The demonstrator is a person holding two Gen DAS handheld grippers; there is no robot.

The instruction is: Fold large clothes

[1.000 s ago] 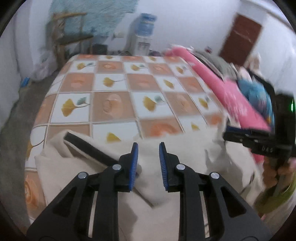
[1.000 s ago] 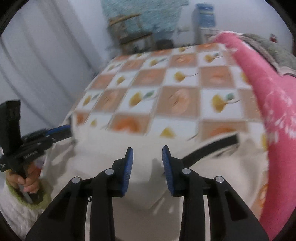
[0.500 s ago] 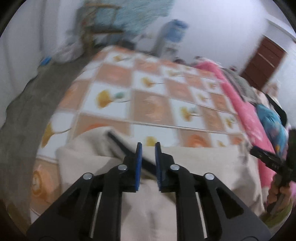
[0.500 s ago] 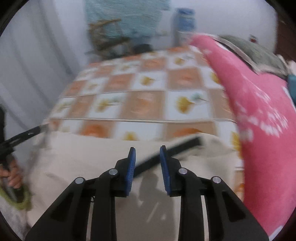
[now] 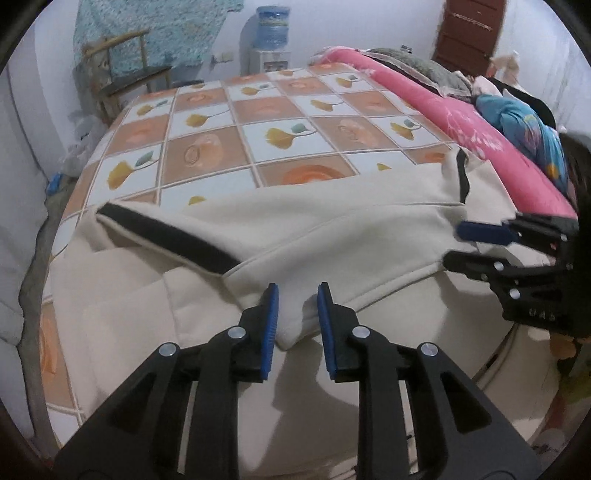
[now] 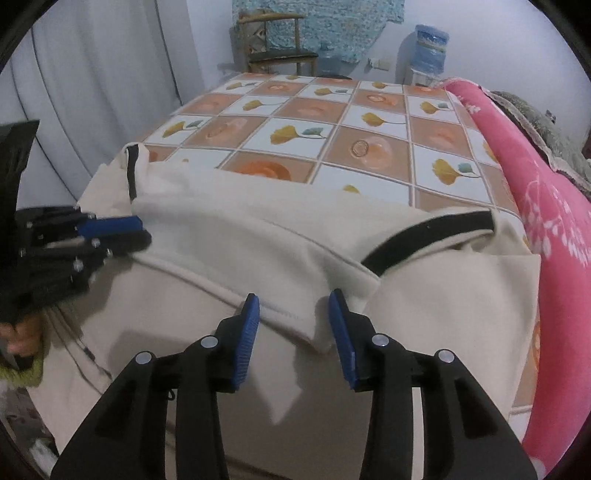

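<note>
A large cream garment with black trim lies on the bed, its near part folded over itself. A corner of that fold sits between the blue pads of my left gripper; the jaws are opening and the pads stand clear of the cloth. The right gripper hovers at the garment's right edge. In the right wrist view the same garment and trim show, with a fold corner between the opening jaws of my right gripper. The left gripper is at the left edge.
The bed has a checked orange and white sheet. A pink blanket and piled bedding run along its right side. A wooden chair, a water dispenser and a brown door stand beyond. A curtain hangs on the left.
Both grippers came down and forward with the folded edge, which now lies flat on the garment. Both pairs of jaws narrowed, then spread wider, and the cloth sits loose between them.
</note>
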